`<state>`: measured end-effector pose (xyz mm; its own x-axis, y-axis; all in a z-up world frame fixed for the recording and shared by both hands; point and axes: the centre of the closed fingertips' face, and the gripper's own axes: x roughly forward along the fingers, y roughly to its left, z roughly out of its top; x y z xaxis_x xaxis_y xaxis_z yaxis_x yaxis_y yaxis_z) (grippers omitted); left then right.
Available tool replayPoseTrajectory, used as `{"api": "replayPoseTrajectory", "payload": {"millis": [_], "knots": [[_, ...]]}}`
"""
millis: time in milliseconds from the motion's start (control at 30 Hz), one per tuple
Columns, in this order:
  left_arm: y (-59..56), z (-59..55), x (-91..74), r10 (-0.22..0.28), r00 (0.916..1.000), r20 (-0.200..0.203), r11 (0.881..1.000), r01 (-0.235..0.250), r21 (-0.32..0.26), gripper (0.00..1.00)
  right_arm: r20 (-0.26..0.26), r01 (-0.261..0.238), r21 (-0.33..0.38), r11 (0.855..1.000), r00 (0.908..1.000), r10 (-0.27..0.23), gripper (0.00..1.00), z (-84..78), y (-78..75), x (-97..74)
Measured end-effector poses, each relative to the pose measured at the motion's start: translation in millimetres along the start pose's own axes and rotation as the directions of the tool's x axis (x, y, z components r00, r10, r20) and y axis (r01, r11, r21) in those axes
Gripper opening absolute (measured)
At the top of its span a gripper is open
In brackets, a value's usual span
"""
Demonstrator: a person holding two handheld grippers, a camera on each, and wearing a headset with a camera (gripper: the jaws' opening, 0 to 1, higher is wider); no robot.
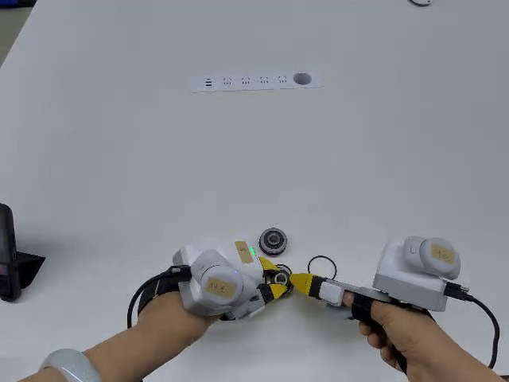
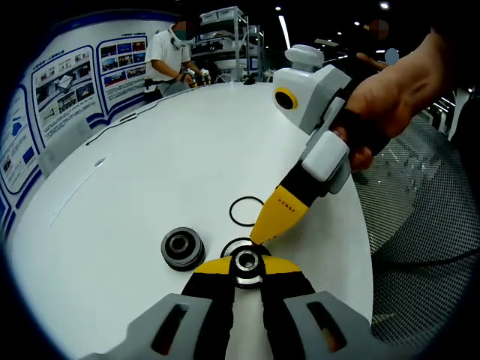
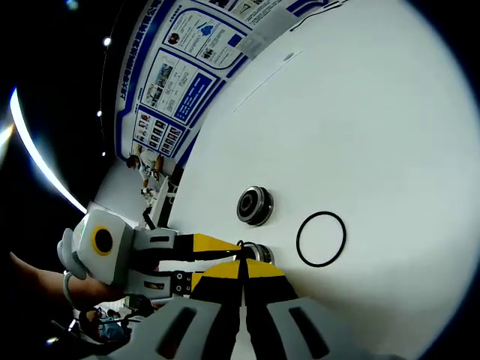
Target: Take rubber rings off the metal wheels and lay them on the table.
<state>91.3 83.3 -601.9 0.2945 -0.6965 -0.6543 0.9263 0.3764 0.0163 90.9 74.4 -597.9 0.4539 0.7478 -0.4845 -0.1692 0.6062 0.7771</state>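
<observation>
While the left gripper (image 2: 248,268) clamps a small silver metal wheel (image 2: 247,262) between its yellow jaws just above the white table (image 2: 150,165), the right gripper (image 2: 262,234) has its jaws pressed together, apparently pinching the thin black rubber ring (image 2: 232,244) that hangs half off that wheel. Main risk: the pinch looks like a thin bite, so a slip would let the ring snap back onto the rim. An off-axis pull could also twist the wheel out of the left jaws, and a sudden release might fling the ring off the table. A second dark-rimmed metal wheel (image 2: 182,248), its ring apparently on, lies just beside the held one. A loose black rubber loop (image 2: 247,211) lies flat under the right gripper's nose, so drop clear of it. The white power strip (image 1: 254,81) and black stand-mounted device (image 1: 8,255) sit well apart, not obstructing.
</observation>
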Motion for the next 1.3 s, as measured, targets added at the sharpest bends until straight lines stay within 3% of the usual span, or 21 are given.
{"api": "replayPoseTrajectory", "payload": {"millis": [300,400,767,1300], "knots": [[-0.5,1.4,0.2,-0.002,0.9999,0.014,1.0,0.002,0.001,0.14,-0.007,0.003,-0.005,1.0,1.0,-0.003,0.02,-2.3,-0.2,0.4],[-1.0,3.1,0.4,-0.006,0.9997,0.022,1.0,0.006,-0.003,0.21,-0.007,0.007,-0.007,1.0,1.0,-0.007,0.02,-2.0,-0.7,-0.3],[-3.3,7.9,-5.8,0.002,0.9988,0.05,1.0,-0.002,0.009,0.22,-0.009,0.004,-0.007,1.0,1.0,-0.004,0.02,-2.3,-0.6,0.3],[1.9,-1.7,-13.5,0.037,0.9974,0.062,0.999,-0.037,-0.007,0.37,-0.009,-0.022,-0.01,1.0,0.9997,0.022,0.02,-2.9,9.9,0.3]]}}
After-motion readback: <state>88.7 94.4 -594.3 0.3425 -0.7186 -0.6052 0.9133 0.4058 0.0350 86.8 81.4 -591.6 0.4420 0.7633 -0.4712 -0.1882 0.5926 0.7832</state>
